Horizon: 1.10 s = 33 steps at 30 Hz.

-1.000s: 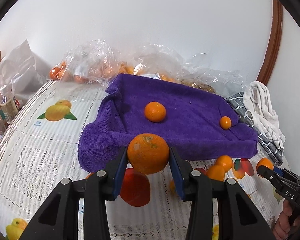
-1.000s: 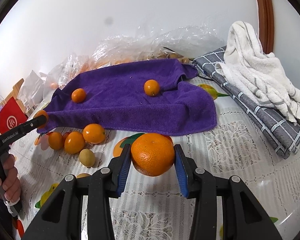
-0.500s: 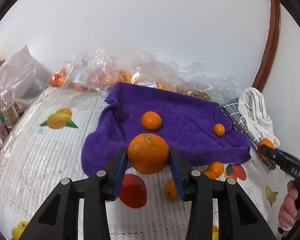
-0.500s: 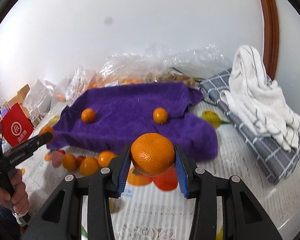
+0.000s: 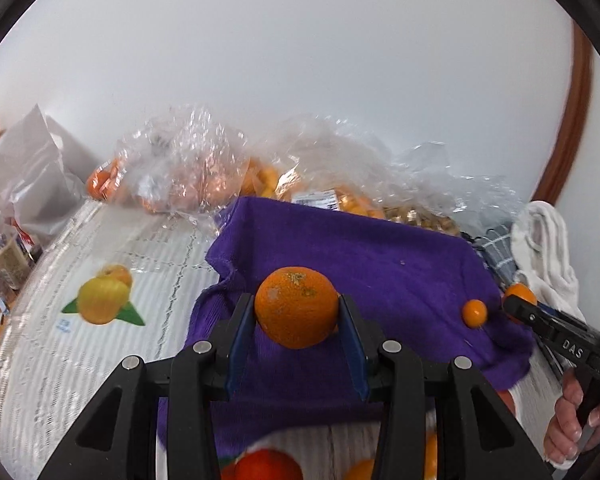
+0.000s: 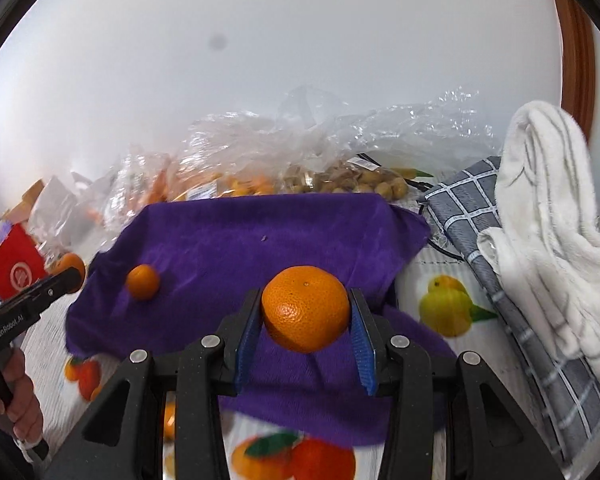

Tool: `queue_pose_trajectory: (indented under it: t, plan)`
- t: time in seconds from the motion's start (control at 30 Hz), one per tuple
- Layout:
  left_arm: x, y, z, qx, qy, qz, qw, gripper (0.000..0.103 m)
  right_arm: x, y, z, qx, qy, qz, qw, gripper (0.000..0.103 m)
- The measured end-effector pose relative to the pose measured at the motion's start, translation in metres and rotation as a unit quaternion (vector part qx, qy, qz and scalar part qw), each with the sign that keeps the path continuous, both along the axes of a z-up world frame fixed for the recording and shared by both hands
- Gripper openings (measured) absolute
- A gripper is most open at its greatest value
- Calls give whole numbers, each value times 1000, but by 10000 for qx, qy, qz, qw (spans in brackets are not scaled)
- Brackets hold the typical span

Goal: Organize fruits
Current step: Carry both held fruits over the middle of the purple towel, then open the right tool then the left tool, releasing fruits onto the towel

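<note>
While over purple towel [image 5: 380, 264], each tool clamps orange [image 5: 296, 307], stem-end up.

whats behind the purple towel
Behind the purple towel clear plastic bags lie against the wall, holding orange fruits and small brownish ones. The towel's raised back edge hides the bags' lower parts.
</note>
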State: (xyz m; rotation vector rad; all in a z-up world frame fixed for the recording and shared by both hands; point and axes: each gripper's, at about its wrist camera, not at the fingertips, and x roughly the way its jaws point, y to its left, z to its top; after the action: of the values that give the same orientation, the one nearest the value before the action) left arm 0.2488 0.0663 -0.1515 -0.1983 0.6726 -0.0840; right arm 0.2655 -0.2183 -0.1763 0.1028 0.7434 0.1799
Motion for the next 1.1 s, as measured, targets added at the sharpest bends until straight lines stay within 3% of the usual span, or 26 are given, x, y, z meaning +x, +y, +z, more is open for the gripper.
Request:
queue_pose_trajectory:
  t: [0.37,0.77,0.93,1.0,1.1]
  plan:
    - [12,-2,-20,204,220,51,9995,40,8,-3,-26,-80,408,57,9991,42]
    - [21,-8,-34,255,586,34,9980,40,9,5,-33,-288,469,126,9984,42]
    - [21,-12,-35,450,622,59,9970,40,8,7,-32,-350,448,129,9983,42]
    - [22,-13,-36,497,626,57,9968,40,6,7,-30,-324,403,132,9986,45]
    - [22,-14,-37,578,633,59,9963,40,3,4,-27,-299,311,89,9990,61]
